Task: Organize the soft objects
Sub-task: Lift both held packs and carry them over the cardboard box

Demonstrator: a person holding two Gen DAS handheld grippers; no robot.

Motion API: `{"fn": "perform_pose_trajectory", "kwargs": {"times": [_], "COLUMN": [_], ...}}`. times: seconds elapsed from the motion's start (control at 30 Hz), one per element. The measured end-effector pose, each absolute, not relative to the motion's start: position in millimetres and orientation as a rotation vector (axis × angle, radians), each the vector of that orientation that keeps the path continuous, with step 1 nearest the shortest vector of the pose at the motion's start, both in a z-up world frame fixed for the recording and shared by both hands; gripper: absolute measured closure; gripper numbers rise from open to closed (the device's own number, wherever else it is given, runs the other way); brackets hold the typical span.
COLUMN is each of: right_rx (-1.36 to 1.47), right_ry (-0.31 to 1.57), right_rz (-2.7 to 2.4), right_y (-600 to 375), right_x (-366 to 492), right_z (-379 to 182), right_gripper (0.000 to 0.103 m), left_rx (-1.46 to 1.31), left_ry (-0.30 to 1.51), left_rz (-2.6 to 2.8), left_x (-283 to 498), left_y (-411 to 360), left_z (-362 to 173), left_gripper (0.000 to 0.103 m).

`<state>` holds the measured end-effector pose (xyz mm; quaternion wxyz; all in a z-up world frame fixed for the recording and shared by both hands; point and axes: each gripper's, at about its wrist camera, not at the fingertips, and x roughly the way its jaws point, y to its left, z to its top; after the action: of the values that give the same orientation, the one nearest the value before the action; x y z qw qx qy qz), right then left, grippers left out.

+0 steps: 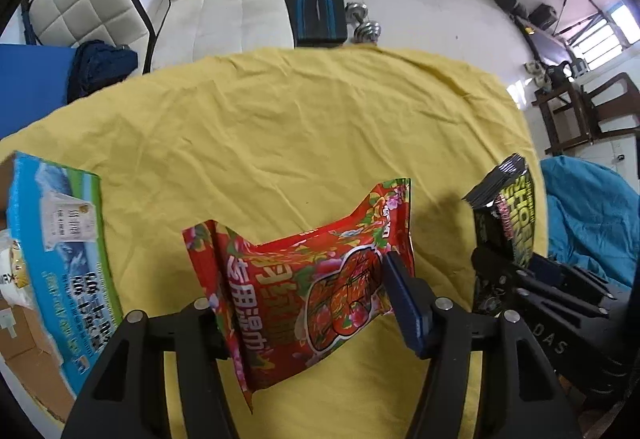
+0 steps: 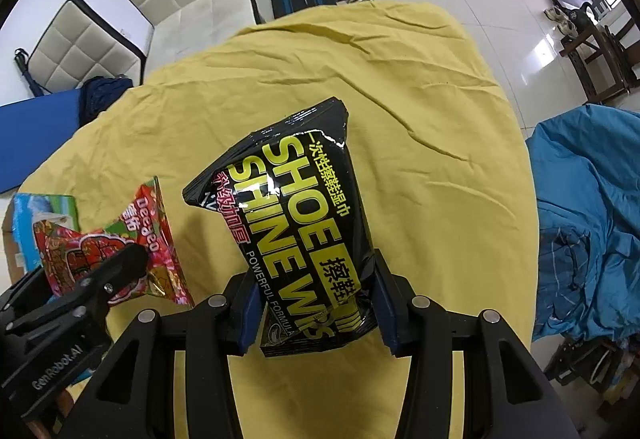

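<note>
Left wrist view shows my left gripper [image 1: 316, 303] pinching the red wet-wipe pack [image 1: 304, 279] above the yellow cloth [image 1: 300, 111], its long axis crossing my fingers, while my right gripper [image 2: 316, 303] clamps the upright black shoe-shine wipes pack [image 2: 296, 215], just beside it.

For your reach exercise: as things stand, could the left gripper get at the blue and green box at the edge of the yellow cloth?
Probably not yet. The left gripper is already shut on the red packet, so its jaws are full. The box lies close on its left, with bare yellow cloth between.
</note>
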<state>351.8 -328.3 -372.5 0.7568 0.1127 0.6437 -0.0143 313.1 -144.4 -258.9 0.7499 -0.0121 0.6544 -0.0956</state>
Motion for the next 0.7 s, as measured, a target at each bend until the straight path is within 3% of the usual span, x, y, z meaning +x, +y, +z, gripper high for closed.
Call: {"fn": "perform_pose_trajectory", "kwargs": {"times": [0.4, 0.43, 0.5, 0.7], "right_rx": [0.26, 0.259, 0.255, 0.232], "right_ry": [1.294, 1.285, 1.269, 1.252], "right_rz": [0.035, 0.043, 0.066, 0.126], "right_y": [-299, -292, -275, -207], "right_x": [309, 305, 295, 266], "right_z": [-282, -274, -258, -235], "right_gripper": [0.054, 0.054, 0.054, 0.054], "left_rx": [-0.072, -0.076, -0.09, -0.137], "left_ry": [1.298, 1.284, 1.264, 1.233], "left_rz": [-0.223, -0.223, -0.227, -0.233], "left_x": [293, 289, 282, 260], "left_y": [-92, -84, -67, -6], "left_z": [-192, -183, -168, -148], "left_gripper": [0.047, 0.051, 0.07, 0.078]}}
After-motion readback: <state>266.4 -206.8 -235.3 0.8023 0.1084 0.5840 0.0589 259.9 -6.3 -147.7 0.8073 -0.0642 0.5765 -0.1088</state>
